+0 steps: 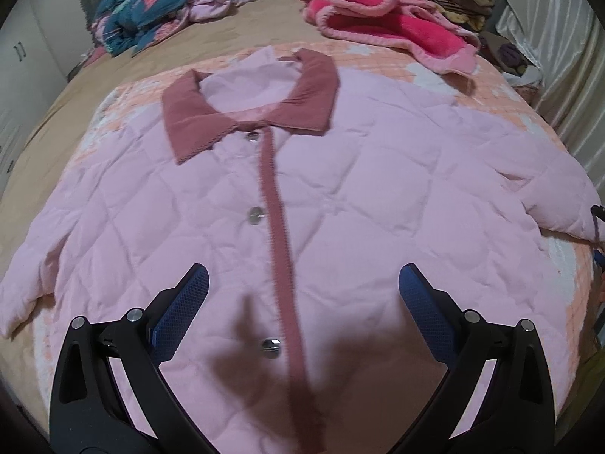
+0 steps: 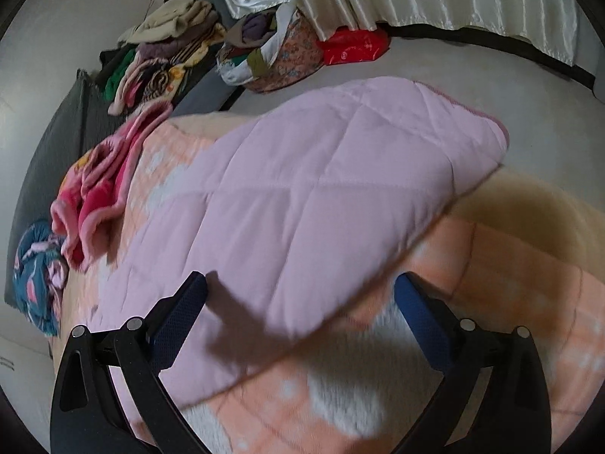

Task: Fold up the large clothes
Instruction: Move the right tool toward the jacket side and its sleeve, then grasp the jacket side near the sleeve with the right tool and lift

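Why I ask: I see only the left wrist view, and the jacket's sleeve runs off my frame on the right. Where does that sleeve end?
Observer: The sleeve lies flat across the peach blanket, and its trimmed cuff reaches the bed's edge.
Operator: Is the right gripper holding it?
Observer: No. The right gripper is open over the sleeve's near edge, with nothing pinched.
Operator: Anything beyond the cuff?
Observer: A red bag lies on the floor by the curtain.
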Demonstrator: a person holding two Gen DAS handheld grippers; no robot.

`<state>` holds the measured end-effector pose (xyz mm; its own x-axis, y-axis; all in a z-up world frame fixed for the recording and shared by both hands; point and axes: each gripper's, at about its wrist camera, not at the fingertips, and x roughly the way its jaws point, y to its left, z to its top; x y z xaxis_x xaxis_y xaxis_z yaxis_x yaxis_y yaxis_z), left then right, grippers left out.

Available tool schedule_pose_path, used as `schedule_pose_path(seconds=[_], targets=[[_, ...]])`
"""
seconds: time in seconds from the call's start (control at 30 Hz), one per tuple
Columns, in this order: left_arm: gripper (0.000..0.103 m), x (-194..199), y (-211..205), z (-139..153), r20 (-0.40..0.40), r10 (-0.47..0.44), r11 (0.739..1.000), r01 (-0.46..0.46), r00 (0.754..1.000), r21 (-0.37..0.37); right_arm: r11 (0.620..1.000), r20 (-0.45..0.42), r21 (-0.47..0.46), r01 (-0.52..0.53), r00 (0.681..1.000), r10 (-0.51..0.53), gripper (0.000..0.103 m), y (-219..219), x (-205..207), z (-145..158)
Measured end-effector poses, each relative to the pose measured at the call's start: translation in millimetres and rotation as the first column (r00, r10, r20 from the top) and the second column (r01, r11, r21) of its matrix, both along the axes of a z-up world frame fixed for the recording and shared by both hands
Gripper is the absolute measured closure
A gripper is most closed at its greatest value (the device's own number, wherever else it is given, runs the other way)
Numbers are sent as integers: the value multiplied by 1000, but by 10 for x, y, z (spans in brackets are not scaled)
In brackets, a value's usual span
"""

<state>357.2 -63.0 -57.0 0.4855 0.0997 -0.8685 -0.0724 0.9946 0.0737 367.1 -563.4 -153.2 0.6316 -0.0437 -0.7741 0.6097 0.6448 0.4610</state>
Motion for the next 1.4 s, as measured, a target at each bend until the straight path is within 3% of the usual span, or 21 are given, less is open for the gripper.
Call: schedule_pose_path(seconds=[0.07, 0.23, 0.3, 0.53, 0.7, 0.87, 1.4], targets=[[9, -29, 71, 34, 4, 14, 1000, -14, 1000, 1, 1000, 17, -15, 5, 1000, -4, 42, -55, 37, 19], [9, -86, 230, 153, 13, 45, 999, -45, 999, -6, 999, 48, 13, -34, 998, 33, 77, -157, 114, 137], [9, -112, 293, 226, 22, 51, 999, -51, 998, -4, 998, 75, -6, -59, 995, 59, 82, -131, 106, 293], [9, -210, 457, 517, 60, 68, 998, -67, 996, -11, 981, 198, -107, -159, 964, 178, 87, 150, 20, 967], [9, -257, 587, 692, 80, 80, 996, -78, 994, -32, 948, 286, -192, -253, 910, 301, 87, 522, -30, 1479], [9, -319, 719, 879, 112, 87, 996, -83, 990, -40, 899, 314, -306, -312, 859, 405, 87, 945, -67, 1873], [9, -500, 1082, 1118, 151, 114, 992, -103, 982, -78, 794, 356, -429, -431, 727, 587, 87, 1957, -196, 2460]])
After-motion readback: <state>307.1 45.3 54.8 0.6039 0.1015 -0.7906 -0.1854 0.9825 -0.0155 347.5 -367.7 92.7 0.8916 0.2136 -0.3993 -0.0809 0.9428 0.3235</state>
